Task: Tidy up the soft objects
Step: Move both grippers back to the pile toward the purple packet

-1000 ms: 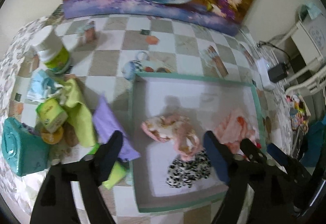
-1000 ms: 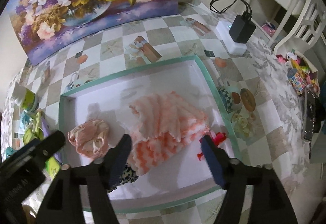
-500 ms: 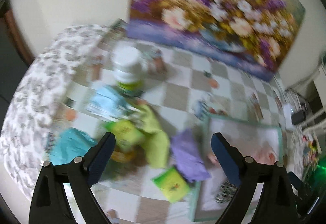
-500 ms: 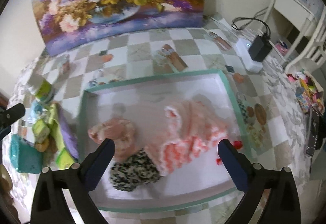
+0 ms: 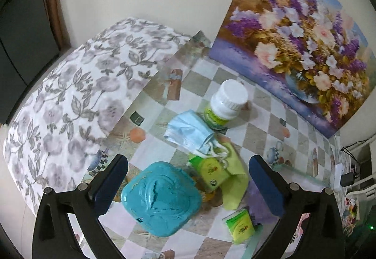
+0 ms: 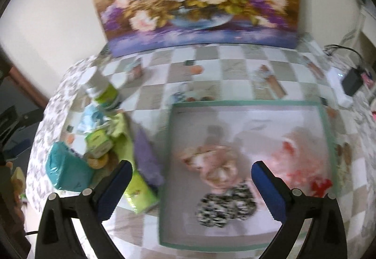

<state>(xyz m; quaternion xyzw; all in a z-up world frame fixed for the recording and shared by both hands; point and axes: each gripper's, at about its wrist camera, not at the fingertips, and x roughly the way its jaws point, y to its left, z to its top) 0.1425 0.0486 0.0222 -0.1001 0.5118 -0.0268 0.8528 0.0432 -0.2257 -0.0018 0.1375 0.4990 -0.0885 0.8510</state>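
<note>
Left claw (image 5: 188, 179) hanging spread, empty, over clutter: pale blue face mask (image 5: 189, 133), lime cloth (image 5: 232, 185) awaiting sorting. Right claw (image 6: 191, 185) gaping wide above green-rimmed tray (image 6: 165, 157) collecting leopard-print fabric (image 6: 225, 207).

A flower painting (image 5: 303, 52) leans against the far wall; a white-capped bottle with a green label (image 5: 223, 106) stands on the checked tablecloth (image 5: 263, 117) near it; a teal plastic container (image 5: 162, 197) sits nearer, left of two small yellow-green packets (image 5: 212, 172) (image 5: 239, 226); far right, a black charger (image 6: 353, 80) rests on a white power strip (image 6: 338, 89); a grey-leafed cloth (image 5: 75, 99) covers the left end.
</note>
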